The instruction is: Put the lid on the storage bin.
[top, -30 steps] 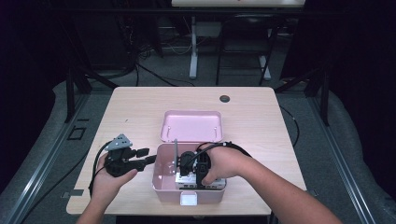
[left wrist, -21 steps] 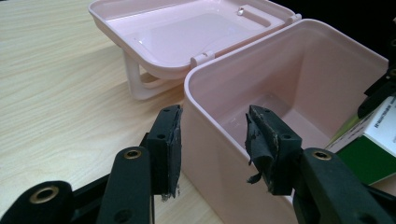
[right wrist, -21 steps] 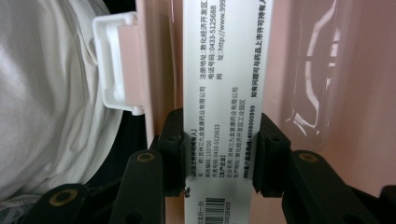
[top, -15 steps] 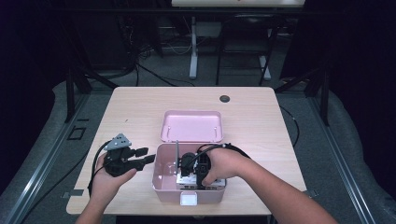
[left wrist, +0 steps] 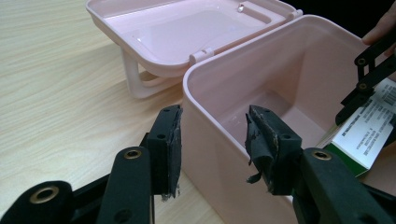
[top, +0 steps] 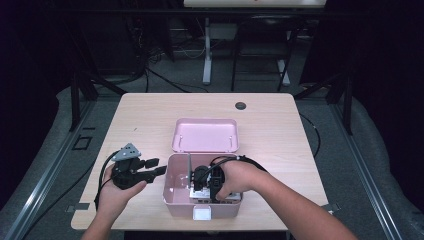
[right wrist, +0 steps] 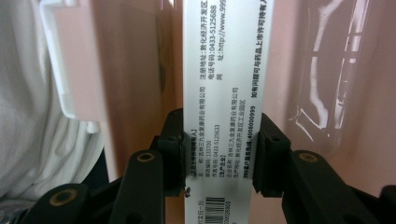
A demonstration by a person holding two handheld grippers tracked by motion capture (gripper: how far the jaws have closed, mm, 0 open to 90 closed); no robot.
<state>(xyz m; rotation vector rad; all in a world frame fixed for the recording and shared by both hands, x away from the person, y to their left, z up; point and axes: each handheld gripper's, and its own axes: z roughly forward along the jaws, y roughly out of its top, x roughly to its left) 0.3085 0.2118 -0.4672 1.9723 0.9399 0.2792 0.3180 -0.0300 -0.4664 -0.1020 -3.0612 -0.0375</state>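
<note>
**A:** What have you got in your right gripper [right wrist: 219, 156]?

**B:** A carton [right wrist: 223, 93], white with black print and a barcode. My two jaws pinch it by its narrow sides, one pad flat against each. It runs straight out ahead of the jaws, long edge pointing away from me.

**A:** And where is that carton in relation to the box?

**B:** Inside it. Seen along my right gripper, the pink walls of the box [right wrist: 126, 70] stand on both sides of the carton and beyond it. From above, my right gripper [top: 205, 179] is down in the open box [top: 175, 192], with my hand over its right half.

**A:** Your left gripper?

**B:** My left gripper [left wrist: 212, 144] is spread and grips nothing. The near wall of the box [left wrist: 210, 154] runs between its jaws: the left jaw is outside the wall, the right one over the inside, and I can't make out either pad pressing on it. In the high view it [top: 156, 167] sits just beside the box's left wall.

**A:** Anything else ahead of that gripper?

**B:** Beyond its jaws and to their left lies the lid [left wrist: 187, 32], hinged back and resting open-side up on the table [left wrist: 56, 93]. To the right of my right jaw, the carton [left wrist: 369, 135] shows a green stripe and a barcode, with the other gripper's black links on it.

**A:** The lid from above?

**B:** The lid [top: 205, 135] lies past the box, on the far side from both grippers.
</note>
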